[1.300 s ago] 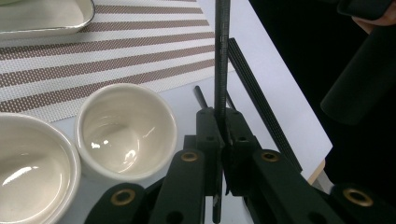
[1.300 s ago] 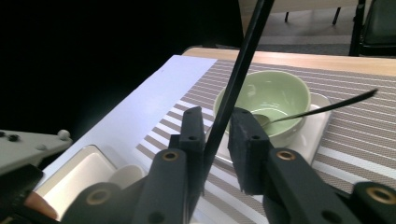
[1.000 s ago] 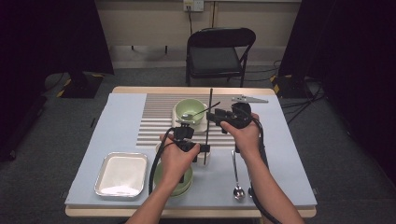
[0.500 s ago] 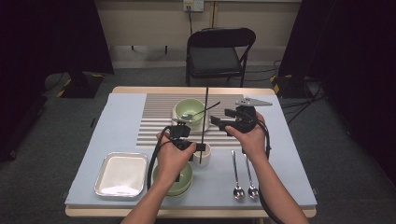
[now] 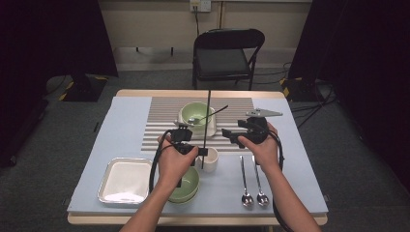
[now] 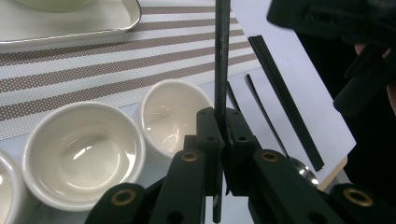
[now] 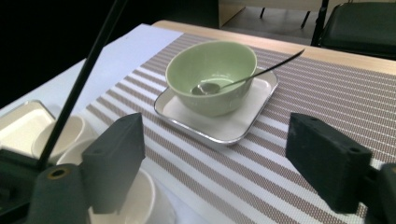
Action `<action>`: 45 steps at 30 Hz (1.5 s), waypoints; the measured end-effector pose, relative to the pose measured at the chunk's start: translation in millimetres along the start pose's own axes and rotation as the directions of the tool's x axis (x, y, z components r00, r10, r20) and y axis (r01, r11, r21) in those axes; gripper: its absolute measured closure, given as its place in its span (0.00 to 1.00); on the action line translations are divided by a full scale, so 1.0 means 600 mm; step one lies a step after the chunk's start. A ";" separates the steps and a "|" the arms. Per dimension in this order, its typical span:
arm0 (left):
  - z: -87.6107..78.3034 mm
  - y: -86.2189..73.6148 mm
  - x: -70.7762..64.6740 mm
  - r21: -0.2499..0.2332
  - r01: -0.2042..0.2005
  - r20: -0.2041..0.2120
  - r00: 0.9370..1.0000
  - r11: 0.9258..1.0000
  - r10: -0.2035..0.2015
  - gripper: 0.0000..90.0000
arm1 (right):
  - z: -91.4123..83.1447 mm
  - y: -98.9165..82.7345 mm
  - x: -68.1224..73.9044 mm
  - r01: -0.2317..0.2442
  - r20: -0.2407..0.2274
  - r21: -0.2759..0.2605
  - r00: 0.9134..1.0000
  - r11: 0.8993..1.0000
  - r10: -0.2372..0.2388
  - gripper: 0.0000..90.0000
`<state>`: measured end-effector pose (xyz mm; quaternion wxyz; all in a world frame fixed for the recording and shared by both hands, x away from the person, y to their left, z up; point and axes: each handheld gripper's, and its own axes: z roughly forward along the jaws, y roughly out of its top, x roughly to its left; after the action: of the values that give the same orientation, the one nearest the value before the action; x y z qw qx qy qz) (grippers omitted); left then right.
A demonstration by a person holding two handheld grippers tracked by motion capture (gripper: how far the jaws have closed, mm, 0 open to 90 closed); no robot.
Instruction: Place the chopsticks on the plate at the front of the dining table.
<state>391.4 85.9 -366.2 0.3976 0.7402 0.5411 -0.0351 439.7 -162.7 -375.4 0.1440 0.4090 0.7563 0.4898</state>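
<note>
My left gripper is shut on a black chopstick and holds it upright over a white cup. In the left gripper view the jaws pinch the chopstick near its lower end. To its right, my right gripper has just been opening and stands open with nothing between its jaws. The right gripper view looks between the spread jaws at a green bowl with a spoon in it, on a small square tray.
A second chopstick lies near the table's edge. Two spoons lie at the front right. A silver tray sits front left, and stacked green bowls are under my left hand. White cups stand by the striped mat.
The right gripper has drawn back to the right from the upright chopstick, sunk a little, and spread its jaws wider. The left gripper keeps hold of the chopstick in place.
</note>
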 end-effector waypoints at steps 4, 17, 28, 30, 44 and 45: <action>-0.005 0.001 0.003 0.000 -0.008 -0.006 1.000 1.000 0.008 0.96 | 0.000 -0.010 -0.006 0.003 0.007 0.029 1.000 1.000 -0.003 0.18; -0.016 0.004 0.012 -0.001 0.007 -0.001 1.000 1.000 -0.007 0.96 | -0.004 -0.037 -0.028 0.028 0.038 0.093 0.999 0.995 -0.032 0.18; -0.025 0.006 0.021 0.008 0.010 -0.008 1.000 1.000 -0.010 0.96 | -0.006 -0.051 -0.040 0.019 0.056 0.106 0.998 0.994 -0.025 0.18; -0.027 0.007 0.022 0.010 0.013 -0.007 1.000 1.000 -0.013 0.96 | -0.007 -0.054 -0.041 0.019 0.060 0.111 0.998 0.994 -0.026 0.18; -0.041 0.010 0.040 0.006 0.038 -0.011 0.999 0.999 -0.038 0.96 | -0.016 -0.077 -0.060 0.004 0.088 0.117 0.996 0.993 -0.014 0.18; -0.042 0.011 0.042 0.009 0.035 -0.013 0.999 0.999 -0.035 0.96 | -0.017 -0.077 -0.061 -0.001 0.088 0.117 0.996 0.993 -0.009 0.18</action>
<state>397.6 120.6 -357.7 0.3899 0.7326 0.5565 -0.0399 434.1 -205.2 -417.2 0.1542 0.4364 0.7774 0.4259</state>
